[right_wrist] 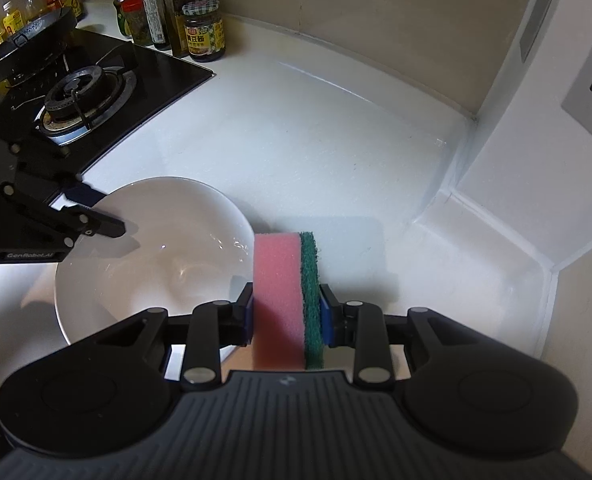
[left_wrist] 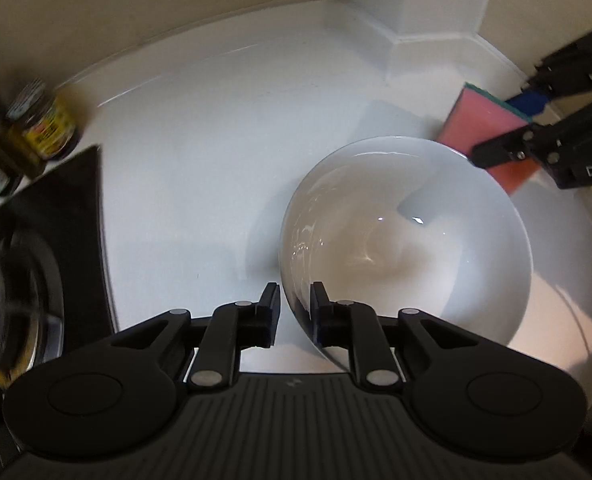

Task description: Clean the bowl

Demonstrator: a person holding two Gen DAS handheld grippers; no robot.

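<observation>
A white bowl (left_wrist: 396,240) (right_wrist: 147,264) stands on the white counter (right_wrist: 316,140). My left gripper (left_wrist: 295,292) (right_wrist: 105,212) straddles the bowl's near-left rim, one finger inside and one outside. Its jaws stand slightly apart, and a thin gap shows beside the rim. My right gripper (right_wrist: 285,292) (left_wrist: 496,132) is shut on a pink sponge with a green scouring side (right_wrist: 279,280) (left_wrist: 480,120). It holds the sponge upright just beyond the bowl's right rim, above the counter. The inside of the bowl looks glossy and bare.
A black gas hob (right_wrist: 79,92) (left_wrist: 15,280) lies left of the bowl, with a dark pan (right_wrist: 27,40) on its far burner. Jars and bottles (right_wrist: 203,28) (left_wrist: 43,124) line the back wall. A white boxed corner (right_wrist: 536,160) rises at the right.
</observation>
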